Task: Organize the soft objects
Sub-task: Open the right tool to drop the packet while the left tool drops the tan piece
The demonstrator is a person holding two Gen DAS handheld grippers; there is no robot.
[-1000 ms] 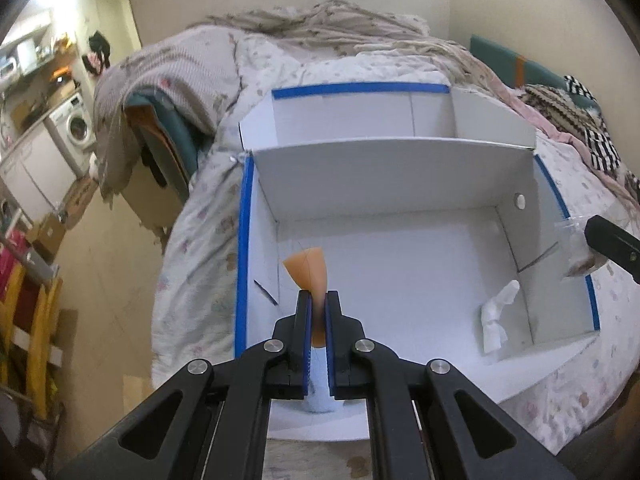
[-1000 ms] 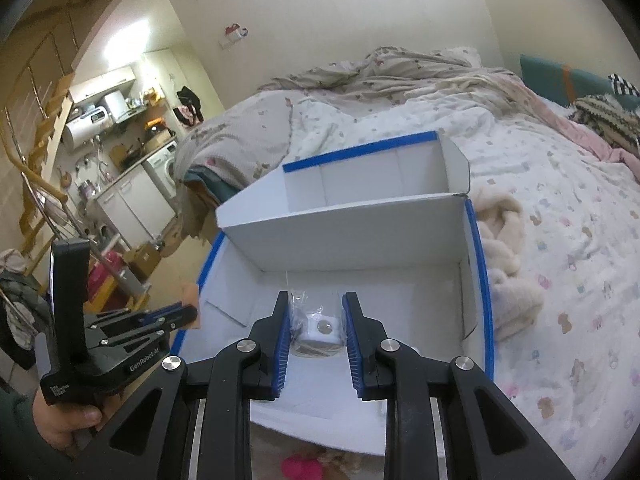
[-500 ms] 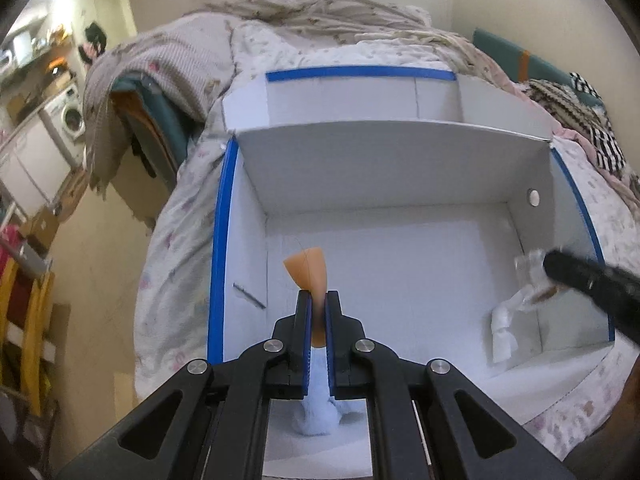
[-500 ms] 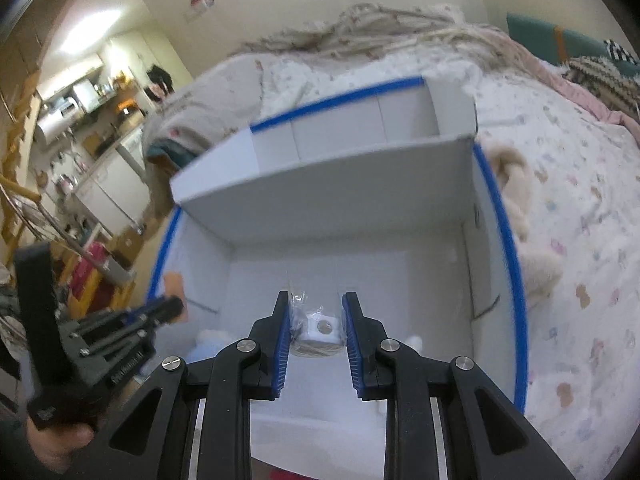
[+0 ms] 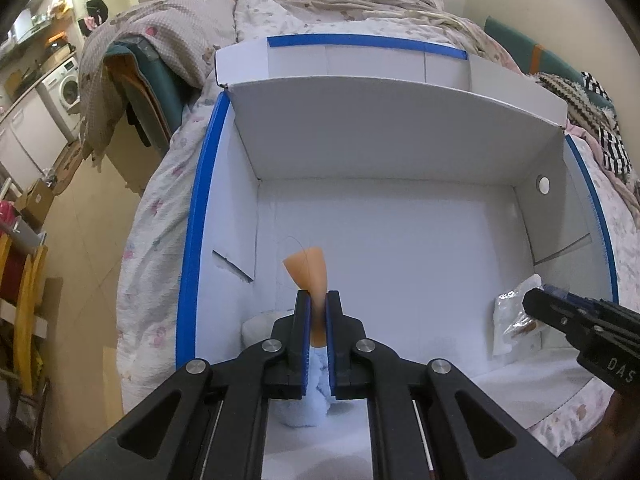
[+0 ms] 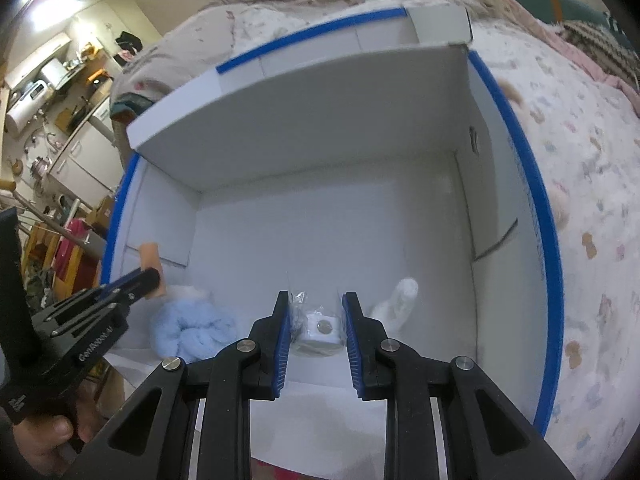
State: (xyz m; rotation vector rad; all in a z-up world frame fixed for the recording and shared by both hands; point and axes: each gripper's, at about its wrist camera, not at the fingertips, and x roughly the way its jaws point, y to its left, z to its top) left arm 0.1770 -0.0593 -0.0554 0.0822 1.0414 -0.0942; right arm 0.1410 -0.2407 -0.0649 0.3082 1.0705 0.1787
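Low in the left wrist frame, my left gripper (image 5: 318, 312) is clamped tight on an orange tag (image 5: 310, 276) attached to a fluffy light-blue soft toy (image 5: 316, 396), which hangs below the jaws near the lower-left corner of the white cardboard box (image 5: 384, 144). At the bottom centre of the right wrist frame, my right gripper (image 6: 316, 320) holds a small clear plastic packet (image 6: 318, 326) with a white piece inside, its pads pressing on both sides of it. Just right of that packet, a white soft item (image 6: 398, 300) lies on the box floor. The box, edged in blue tape (image 5: 196, 240), sits on a floral bedspread (image 6: 592, 184).
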